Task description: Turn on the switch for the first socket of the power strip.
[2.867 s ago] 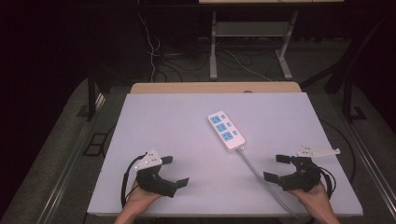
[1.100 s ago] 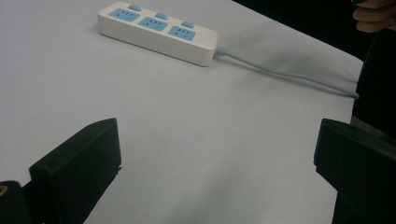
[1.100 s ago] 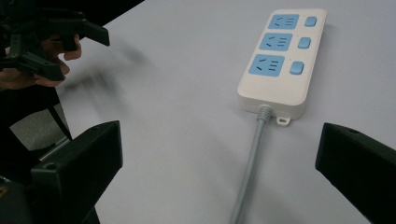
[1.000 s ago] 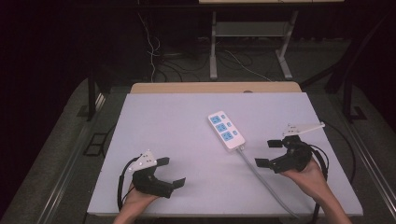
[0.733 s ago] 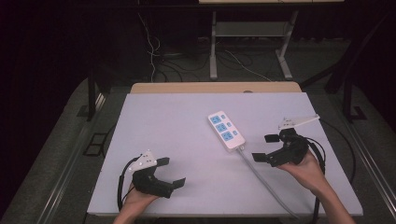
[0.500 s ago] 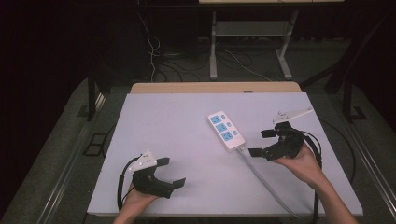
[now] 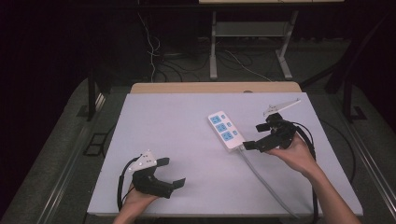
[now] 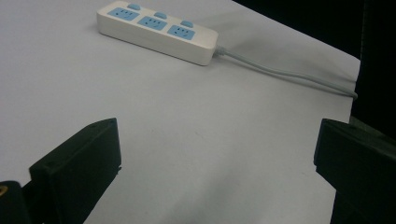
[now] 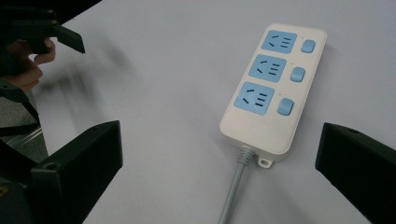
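The right gripper (image 7: 259,136) is travelling away from the table's (image 7: 168,116) near right corner, toward the middle and far edge, and is now arriving just beside the cord end of the power strip (image 7: 225,129). Its jaws are staying spread wide, now swinging round to face the strip. The person's right forearm (image 7: 327,191) is stretching out behind it.

One power strip (image 7: 226,130) lies right of centre in the high view, on the one white table (image 7: 177,126). It carries three blue sockets (image 9: 265,68) and three blue switches (image 9: 297,73), and trails one grey cord (image 7: 266,182) toward the lower right. Two black grippers are present: the left gripper (image 7: 164,173) and the right gripper (image 7: 256,135). Several floor cables (image 7: 233,60), perhaps four, tangle at top centre.
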